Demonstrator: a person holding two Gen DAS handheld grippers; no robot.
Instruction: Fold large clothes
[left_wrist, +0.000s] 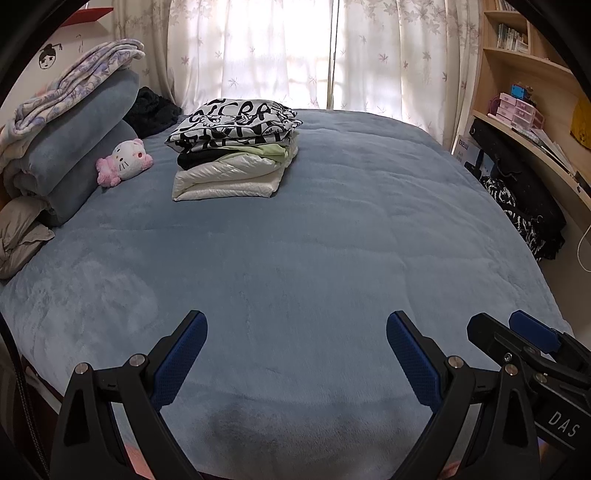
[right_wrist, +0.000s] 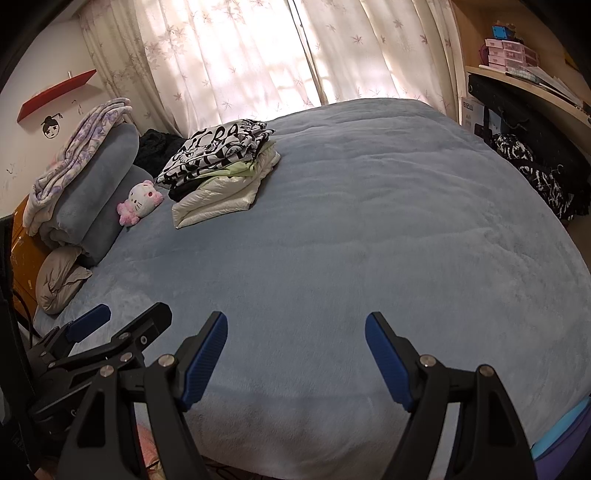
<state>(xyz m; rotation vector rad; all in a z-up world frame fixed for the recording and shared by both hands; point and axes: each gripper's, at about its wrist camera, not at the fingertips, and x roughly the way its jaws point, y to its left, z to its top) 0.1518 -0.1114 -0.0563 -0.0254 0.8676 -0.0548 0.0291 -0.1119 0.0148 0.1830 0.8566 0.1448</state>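
A stack of folded clothes (left_wrist: 232, 147) (right_wrist: 221, 173) sits on the far left part of the blue bed cover (left_wrist: 314, 240) (right_wrist: 351, 240): a black-and-white printed garment on top, then a pale green one, a black one and a shiny white one below. My left gripper (left_wrist: 295, 325) hovers open over the near edge of the bed with nothing between its blue pads. Beside it, my right gripper (right_wrist: 295, 325) is also open and holds nothing. Each gripper shows at the edge of the other's view, the right one (left_wrist: 517, 332) and the left one (right_wrist: 129, 317).
Rolled blue bedding (left_wrist: 74, 140) with a floral blanket on it lies at the left, with a pink-and-white plush cat (left_wrist: 125, 160) and a grey pillow (left_wrist: 22, 232). A dark garment (left_wrist: 153, 110) lies behind the stack. Shelves and a desk (left_wrist: 535, 122) stand at the right, curtains behind.
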